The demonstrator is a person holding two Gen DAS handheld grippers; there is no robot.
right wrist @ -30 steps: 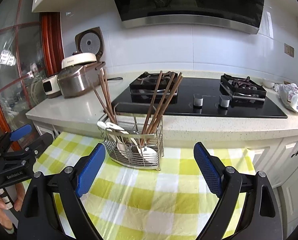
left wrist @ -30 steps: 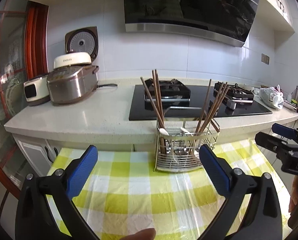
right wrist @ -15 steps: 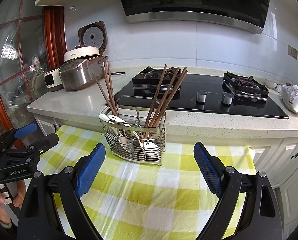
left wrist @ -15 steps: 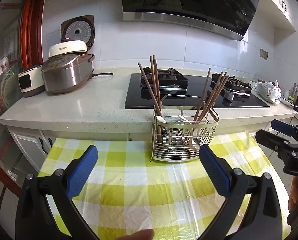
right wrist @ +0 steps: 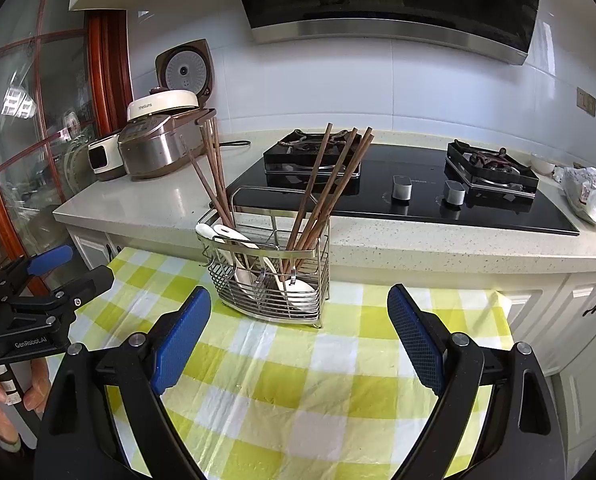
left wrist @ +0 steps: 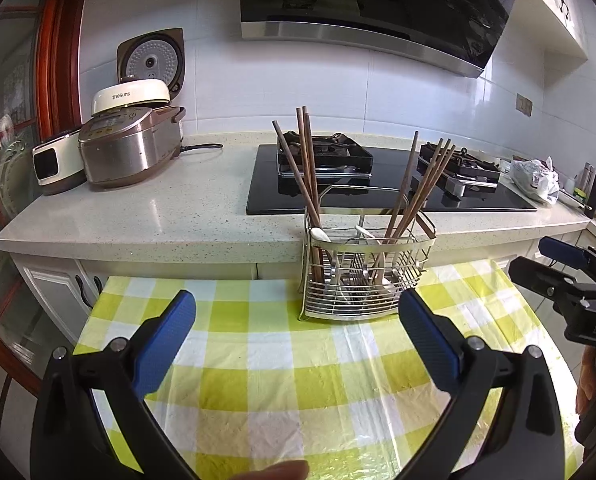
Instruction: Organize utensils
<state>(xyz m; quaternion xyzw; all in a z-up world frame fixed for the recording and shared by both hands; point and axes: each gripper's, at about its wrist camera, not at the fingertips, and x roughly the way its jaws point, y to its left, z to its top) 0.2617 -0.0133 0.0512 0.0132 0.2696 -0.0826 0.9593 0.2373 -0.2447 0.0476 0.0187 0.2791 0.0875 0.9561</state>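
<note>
A wire utensil caddy stands at the far edge of a table with a yellow-and-white checked cloth; it also shows in the right wrist view. It holds several brown chopsticks and white spoons. My left gripper is open and empty, held above the cloth short of the caddy. My right gripper is open and empty, likewise short of the caddy. Each gripper shows at the edge of the other's view, the right one and the left one.
A stone counter runs behind the table with a black gas hob, a steel rice cooker, a small white appliance and a plastic bag. A range hood hangs above. White cabinet doors stand at right.
Both grippers have risen and drawn back a little, so the caddy sits lower and smaller in both views. Both stay open and empty.
</note>
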